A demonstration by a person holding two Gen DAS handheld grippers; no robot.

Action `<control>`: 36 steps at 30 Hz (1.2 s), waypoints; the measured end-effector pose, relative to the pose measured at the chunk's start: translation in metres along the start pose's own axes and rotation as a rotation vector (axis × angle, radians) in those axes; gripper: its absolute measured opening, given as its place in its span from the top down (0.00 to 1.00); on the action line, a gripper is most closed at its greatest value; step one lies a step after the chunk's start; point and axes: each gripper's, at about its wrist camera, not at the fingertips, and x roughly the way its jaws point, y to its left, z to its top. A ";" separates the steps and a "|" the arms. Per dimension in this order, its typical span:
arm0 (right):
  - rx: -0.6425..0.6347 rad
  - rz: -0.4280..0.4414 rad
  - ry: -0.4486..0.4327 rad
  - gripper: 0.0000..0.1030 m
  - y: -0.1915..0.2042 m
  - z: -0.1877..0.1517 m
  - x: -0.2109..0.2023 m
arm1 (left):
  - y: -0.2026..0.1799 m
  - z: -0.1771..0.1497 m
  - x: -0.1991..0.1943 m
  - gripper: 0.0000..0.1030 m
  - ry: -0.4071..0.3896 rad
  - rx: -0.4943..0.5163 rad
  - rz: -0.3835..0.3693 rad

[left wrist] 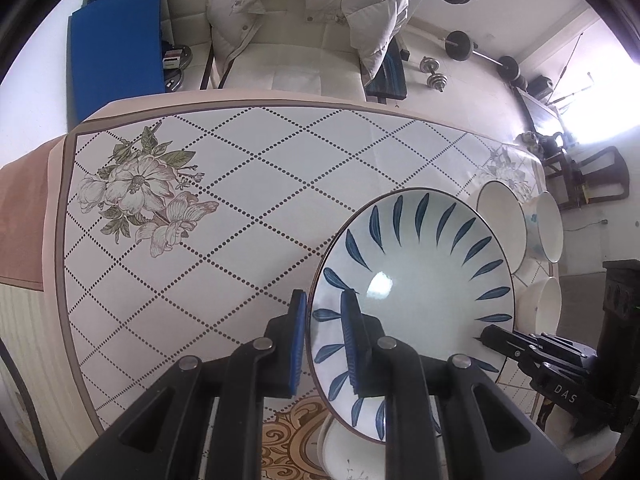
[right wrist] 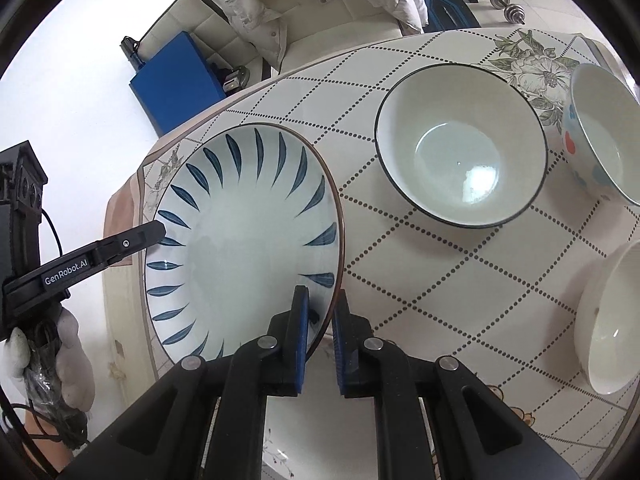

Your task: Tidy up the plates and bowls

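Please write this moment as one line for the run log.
left gripper: jaws shut on plate rim | right gripper: jaws shut on opposite rim | plate: above table

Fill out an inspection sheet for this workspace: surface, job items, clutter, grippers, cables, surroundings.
Surface: table under a diamond-dotted floral cloth.
Job's things: blue-leaf plate held off the cloth, tilted; black-rimmed bowl, spotted bowl and plain white bowl standing on the cloth; another white dish below the plate.
Clutter: nothing seen on the table.
Grippers: left gripper shut on the plate's left rim; right gripper shut on its right rim.
Cables: black cable beside the gloved hand.
Surroundings: chair with white puffer jacket, blue mat, dumbbells.
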 end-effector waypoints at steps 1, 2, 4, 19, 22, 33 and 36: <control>-0.003 0.003 -0.003 0.88 -0.001 -0.004 -0.004 | -0.002 -0.003 -0.003 0.86 -0.003 0.003 -0.002; -0.005 0.004 -0.007 0.88 -0.001 -0.007 -0.008 | -0.005 -0.007 -0.006 0.86 -0.009 0.006 -0.005; -0.009 0.009 -0.014 0.88 -0.002 -0.014 -0.015 | -0.010 -0.014 -0.012 0.86 -0.015 0.016 -0.005; -0.018 0.028 0.001 0.88 -0.022 -0.094 -0.045 | -0.030 -0.082 -0.017 0.86 0.000 0.033 -0.012; -0.015 0.027 0.014 0.88 -0.030 -0.108 -0.042 | -0.032 -0.095 -0.009 0.86 0.013 0.042 -0.011; 0.004 0.020 0.102 0.88 -0.053 -0.146 -0.003 | -0.025 -0.128 0.030 0.86 0.103 0.040 0.014; 0.022 0.020 0.121 0.88 -0.061 -0.152 0.007 | -0.024 -0.135 0.036 0.86 0.125 0.042 0.020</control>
